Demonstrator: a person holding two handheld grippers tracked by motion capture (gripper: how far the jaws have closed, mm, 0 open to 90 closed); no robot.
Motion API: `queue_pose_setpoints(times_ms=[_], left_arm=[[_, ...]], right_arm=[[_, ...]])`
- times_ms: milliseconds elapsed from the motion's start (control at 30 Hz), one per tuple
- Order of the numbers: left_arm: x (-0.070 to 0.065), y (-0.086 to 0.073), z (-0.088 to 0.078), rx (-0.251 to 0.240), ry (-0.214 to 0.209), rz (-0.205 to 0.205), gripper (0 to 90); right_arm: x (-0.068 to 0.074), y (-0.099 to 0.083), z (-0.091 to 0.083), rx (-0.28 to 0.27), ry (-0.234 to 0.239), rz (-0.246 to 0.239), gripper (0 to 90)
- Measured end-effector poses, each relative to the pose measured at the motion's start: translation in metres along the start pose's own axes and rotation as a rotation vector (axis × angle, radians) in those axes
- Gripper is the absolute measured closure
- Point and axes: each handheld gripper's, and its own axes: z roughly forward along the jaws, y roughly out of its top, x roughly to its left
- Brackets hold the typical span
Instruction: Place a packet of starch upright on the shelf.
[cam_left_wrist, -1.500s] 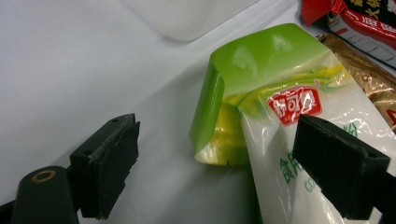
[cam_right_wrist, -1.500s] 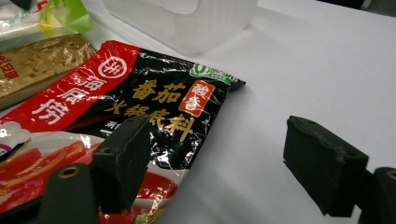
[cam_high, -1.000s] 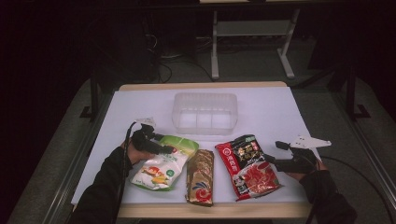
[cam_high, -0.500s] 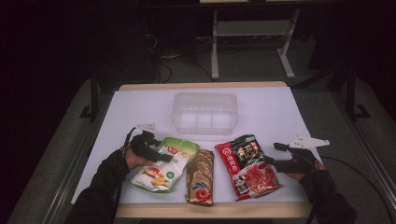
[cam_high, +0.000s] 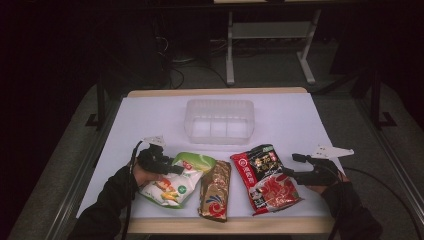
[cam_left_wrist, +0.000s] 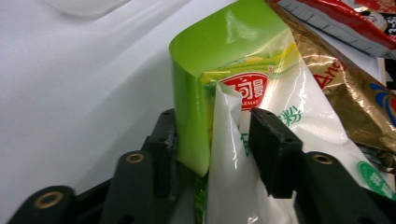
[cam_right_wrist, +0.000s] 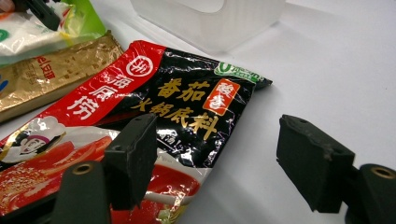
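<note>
- Grasp step: left tongs (cam_left_wrist: 212, 140) just closed, clamped on glossy green-and-white plastic pouch (cam_left_wrist: 243, 93).
- Right tongs (cam_right_wrist: 219, 158) apart, idle.
- Next: lift toward clear plastic tub (cam_high: 219, 120) ahead.

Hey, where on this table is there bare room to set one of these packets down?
Bare white table runs left of the clear container, right of it toward the far right corner, and in front of it down to the packets. The near edge is crowded: the green packet in the left gripper, the gold packet, the red packet, then the right gripper.
</note>
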Motion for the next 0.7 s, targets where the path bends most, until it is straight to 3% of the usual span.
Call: queue_pose_setpoints(times_ms=[167,333,533,667,700], left_arm=[[-0.003,0.003,-0.002,0.003,-0.002,0.029,66.4],[-0.002,0.004,-0.005,-0.027,-0.014,-0.013,74.1],[-0.015,0.001,-0.014,-0.080,0.119,0.000,77.1],[-0.013,-0.010,-0.031,-0.193,0.217,-0.045,77.5],[-0.012,-0.013,-0.036,-0.216,0.223,-0.065,77.6]], right_arm=[[-0.003,0.000,0.000,0.000,-0.002,0.004,29.8],[-0.003,0.000,0.001,0.017,-0.016,0.001,30.9],[-0.002,0.002,-0.003,0.007,-0.020,-0.005,31.8],[-0.003,0.002,-0.004,0.000,-0.025,0.003,31.8],[-0.003,0.002,-0.004,-0.003,-0.026,0.002,31.8]])
